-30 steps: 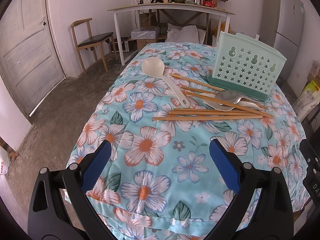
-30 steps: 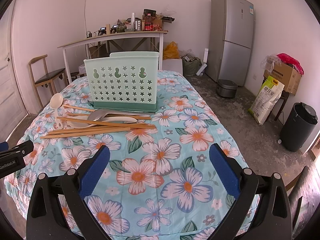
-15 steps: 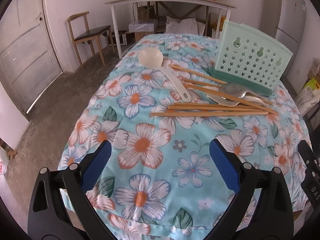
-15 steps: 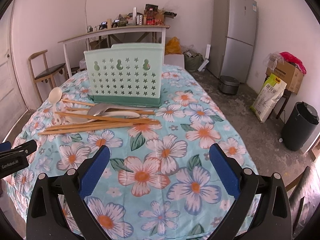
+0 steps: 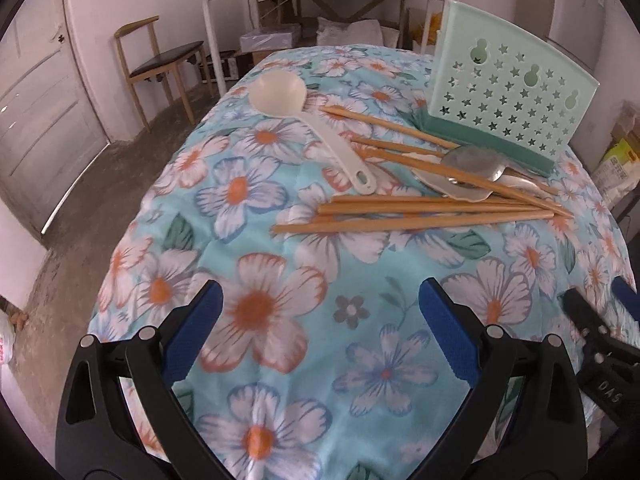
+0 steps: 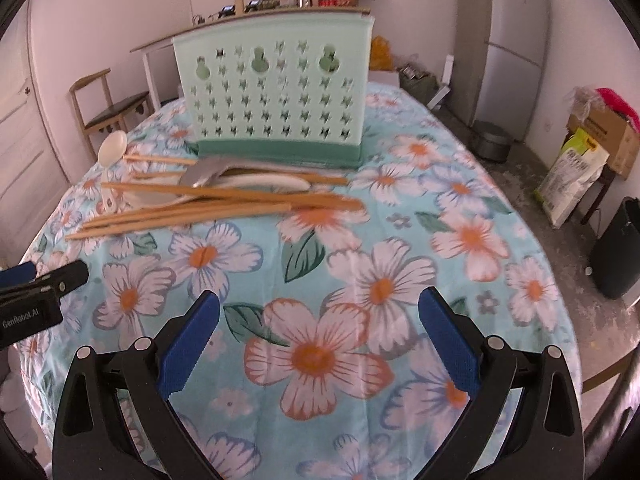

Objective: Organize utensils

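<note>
While both claws [image 5: 320, 330] gape, floral tablecloth [image 5: 360, 320] spreads.

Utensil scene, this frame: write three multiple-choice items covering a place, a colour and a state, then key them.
1. Where do the chopsticks lie?
A. on the floral cloth before the holder
B. inside the holder
C. on the chair

2. What colour is the utensil holder?
A. red
B. mint green
C. black

3. How is the left tool?
A. shut on a spoon
B. shut on chopsticks
C. open, holding nothing

Key: 1 A, they rest on the floral cloth; 2 B, its pierced wall is pale green; 3 C, its blue pads stand wide apart over cloth.
</note>
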Available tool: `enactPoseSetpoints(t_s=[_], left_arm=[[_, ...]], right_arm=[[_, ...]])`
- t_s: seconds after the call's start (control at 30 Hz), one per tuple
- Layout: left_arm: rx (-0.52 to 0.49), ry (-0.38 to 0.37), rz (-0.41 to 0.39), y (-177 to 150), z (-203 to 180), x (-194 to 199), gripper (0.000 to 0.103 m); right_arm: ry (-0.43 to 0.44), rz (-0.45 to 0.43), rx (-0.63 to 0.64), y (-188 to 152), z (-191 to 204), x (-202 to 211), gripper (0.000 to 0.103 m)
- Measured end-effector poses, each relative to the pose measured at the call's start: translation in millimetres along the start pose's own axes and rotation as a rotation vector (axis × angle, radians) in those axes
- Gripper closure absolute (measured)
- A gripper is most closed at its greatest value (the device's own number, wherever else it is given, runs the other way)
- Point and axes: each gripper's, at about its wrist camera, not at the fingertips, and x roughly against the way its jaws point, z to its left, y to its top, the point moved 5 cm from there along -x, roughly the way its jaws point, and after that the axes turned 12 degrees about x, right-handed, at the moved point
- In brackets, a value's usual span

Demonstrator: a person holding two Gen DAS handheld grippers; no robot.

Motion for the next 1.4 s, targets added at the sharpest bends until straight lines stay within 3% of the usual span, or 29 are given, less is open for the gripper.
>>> enactPoseSetpoints(t_s=[0.13,0.37,0.5,0.6,0.7,0.93,1.13,1.4], left_arm=[[-0.002,-0.066,-0.041,6.8,-4.9,-2.9,0.008],[-0.019,-0.142,-0.095,19.7,-11.7,0.5,0.008],[-0.001,-0.155,-0.158,48.5,-3.6,8.2,0.008],[0.074,-0.184,-0.179,83.3,11.1,6.2,0.010],[0.163,-0.232,-0.142,124.4,28.0,-9.5,0.025],[0.306,-0.265,0.058,187.2,59.5,-88.6,0.042],[0.323,-0.302,0.202,187.7,58.5,-139.3,0.055],[0.344,-0.356,0.199,186.8,58.7,-141.5,0.092]], right_arm=[[0.035,0.023,0.020,-3.4,3.2,-13.2,0.006],[0.106,-0.022,-0.013,-5.4,0.6,-14.3,0.006],[0.165,-0.067,-0.072,-7.6,-5.9,-10.8,0.006],[0.218,-0.089,-0.124,-7.8,-13.0,-9.3,0.006],[0.252,-0.092,-0.138,-7.8,-15.4,-7.3,0.006],[0.289,-0.075,-0.117,-8.0,-16.3,-8.2,0.006],[0.282,-0.069,-0.098,-8.2,-15.1,-7.6,0.006],[0.281,-0.067,-0.091,-9.4,-15.0,-7.7,0.006]])
